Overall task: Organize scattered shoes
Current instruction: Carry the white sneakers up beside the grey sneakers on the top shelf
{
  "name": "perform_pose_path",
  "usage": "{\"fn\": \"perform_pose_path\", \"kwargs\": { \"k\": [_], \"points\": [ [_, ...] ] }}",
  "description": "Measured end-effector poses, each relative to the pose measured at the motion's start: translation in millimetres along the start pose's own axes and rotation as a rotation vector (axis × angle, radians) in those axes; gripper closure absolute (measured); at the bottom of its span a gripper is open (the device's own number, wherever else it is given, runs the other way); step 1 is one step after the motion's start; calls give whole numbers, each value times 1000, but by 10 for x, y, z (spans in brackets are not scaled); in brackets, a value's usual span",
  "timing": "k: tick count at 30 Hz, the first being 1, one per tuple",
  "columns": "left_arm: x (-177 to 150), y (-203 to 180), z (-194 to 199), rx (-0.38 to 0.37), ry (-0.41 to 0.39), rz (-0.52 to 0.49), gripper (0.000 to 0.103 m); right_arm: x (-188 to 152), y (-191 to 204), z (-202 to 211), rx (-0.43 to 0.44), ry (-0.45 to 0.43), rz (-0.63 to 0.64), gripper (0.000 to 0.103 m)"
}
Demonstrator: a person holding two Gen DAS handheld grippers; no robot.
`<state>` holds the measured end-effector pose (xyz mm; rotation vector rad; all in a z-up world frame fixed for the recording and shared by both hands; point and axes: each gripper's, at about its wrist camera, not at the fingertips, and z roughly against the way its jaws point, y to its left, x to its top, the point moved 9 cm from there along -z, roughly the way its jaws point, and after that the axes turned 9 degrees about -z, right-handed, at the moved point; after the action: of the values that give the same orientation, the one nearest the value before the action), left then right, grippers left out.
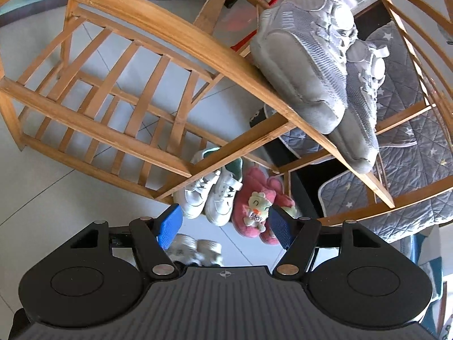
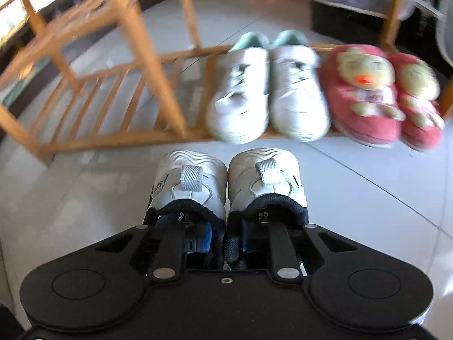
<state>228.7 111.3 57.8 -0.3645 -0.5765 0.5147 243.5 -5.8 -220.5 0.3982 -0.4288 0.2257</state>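
Sneakers [image 2: 226, 187], the small silver pair, sit pinched by their inner collars in my right gripper [image 2: 226, 243], just before the rack [image 2: 119, 138]; I should keep them level, toes toward its bare slats left of the white pair [image 2: 266, 90]. My left gripper [image 1: 225, 226] gapes empty.

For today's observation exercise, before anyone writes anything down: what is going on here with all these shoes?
A person is tidying shoes onto a wooden rack. The right hand-held gripper has one finger inside each shoe of a small silver pair, pinching their inner sides together in front of the rack. White sneakers and pink slippers already sit on the bottom shelf, grey sneakers on a higher one. The left hand-held gripper is open and empty.
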Motion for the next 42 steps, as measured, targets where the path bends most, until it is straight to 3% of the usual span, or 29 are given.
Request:
{"fn": "perform_pose_path", "kwargs": {
  "k": [4,13,24,30,36,42],
  "points": [
    [-7,-54,19,-15,-1,-8,35,199,-89,313,-23,-43,-27,81],
    [-12,-55,42,-15,-3,-15,35,978,-222,1400,-71,-180,1,81],
    [-37,-136,38,-15,3,-57,35,1948,-102,2476,-55,-298,92,81],
    [-75,-273,-6,-19,7,-117,35,2284,66,2669,-75,-361,150,81],
    [-195,-632,-108,4,13,-311,35,2615,141,2678,-51,-405,121,81],
    [-306,-862,-198,21,24,-420,35,2806,218,2558,-31,-431,137,81]
  ]
}}
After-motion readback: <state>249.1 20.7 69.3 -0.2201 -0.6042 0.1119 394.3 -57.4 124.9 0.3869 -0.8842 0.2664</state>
